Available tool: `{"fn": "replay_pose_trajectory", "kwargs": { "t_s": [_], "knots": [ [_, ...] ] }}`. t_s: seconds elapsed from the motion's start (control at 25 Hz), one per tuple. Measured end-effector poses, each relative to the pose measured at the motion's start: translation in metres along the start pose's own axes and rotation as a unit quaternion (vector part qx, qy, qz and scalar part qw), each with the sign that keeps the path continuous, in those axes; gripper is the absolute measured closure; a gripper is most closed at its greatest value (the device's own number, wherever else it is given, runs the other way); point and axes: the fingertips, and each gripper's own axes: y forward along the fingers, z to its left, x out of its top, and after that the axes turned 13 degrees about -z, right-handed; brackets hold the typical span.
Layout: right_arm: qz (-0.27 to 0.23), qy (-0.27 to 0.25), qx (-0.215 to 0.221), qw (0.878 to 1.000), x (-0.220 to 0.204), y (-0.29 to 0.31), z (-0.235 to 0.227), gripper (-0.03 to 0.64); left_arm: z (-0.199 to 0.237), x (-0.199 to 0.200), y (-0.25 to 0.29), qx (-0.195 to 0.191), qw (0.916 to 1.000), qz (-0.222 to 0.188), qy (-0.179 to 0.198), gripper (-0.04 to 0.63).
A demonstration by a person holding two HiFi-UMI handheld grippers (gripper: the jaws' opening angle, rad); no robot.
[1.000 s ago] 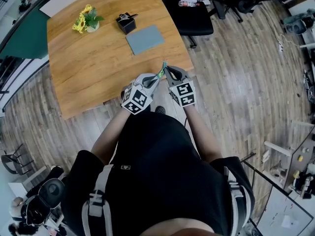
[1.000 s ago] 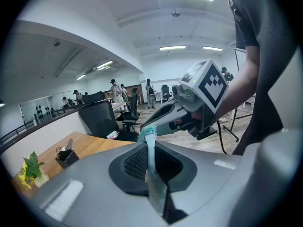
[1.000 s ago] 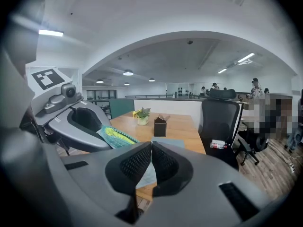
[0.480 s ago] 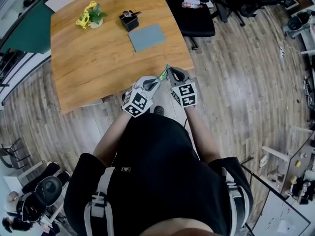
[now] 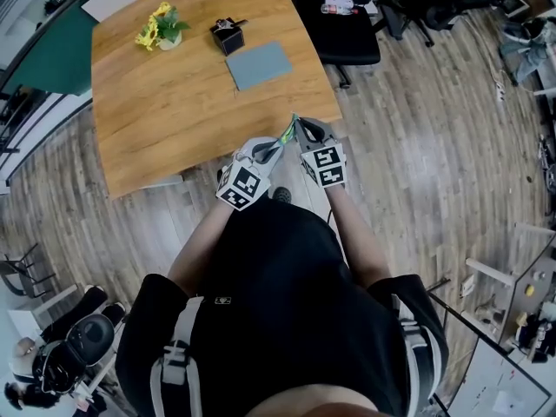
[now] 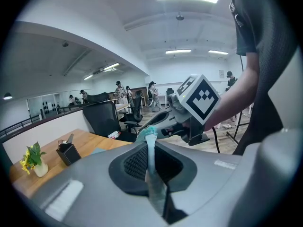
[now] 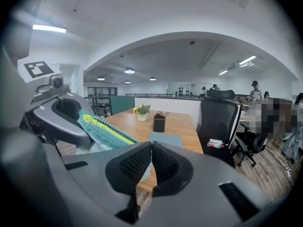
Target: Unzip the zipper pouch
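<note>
A knitted teal, green and yellow zipper pouch hangs in the air over the near edge of the wooden table, stretched between both grippers. My left gripper is shut on its lower end; teal fabric runs up out of the closed jaws. My right gripper is shut at the pouch's upper end, where its tips meet the fabric. In the right gripper view the pouch runs from the left gripper in behind my closed jaws. The zipper pull is hidden.
On the table's far half lie a grey-blue flat pad, a small black box and a pot of yellow flowers. A black office chair stands at the table's right. Wooden floor surrounds the table.
Both grippers keep the same hold on the pouch. Only the head view has shifted a little.
</note>
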Motion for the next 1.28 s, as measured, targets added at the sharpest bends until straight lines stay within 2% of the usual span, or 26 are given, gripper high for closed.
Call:
{"fn": "replay_pose_trajectory", "kwargs": {
  "t_s": [0.56,1.0,1.28],
  "knots": [
    [0.0,0.006,-0.001,1.0,-0.007,0.002,-0.007,0.607,-0.004,0.003,0.002,0.001,1.0,0.006,-0.002,0.586],
    [0.005,0.023,-0.03,0.999,-0.017,-0.003,-0.031,0.608,-0.011,0.01,-0.003,-0.011,0.9999,-0.011,-0.008,0.588],
    [0.011,0.012,-0.034,0.999,-0.018,-0.011,-0.036,0.607,-0.018,0.012,-0.002,-0.02,0.9997,-0.012,-0.005,0.586]
  ]
}}
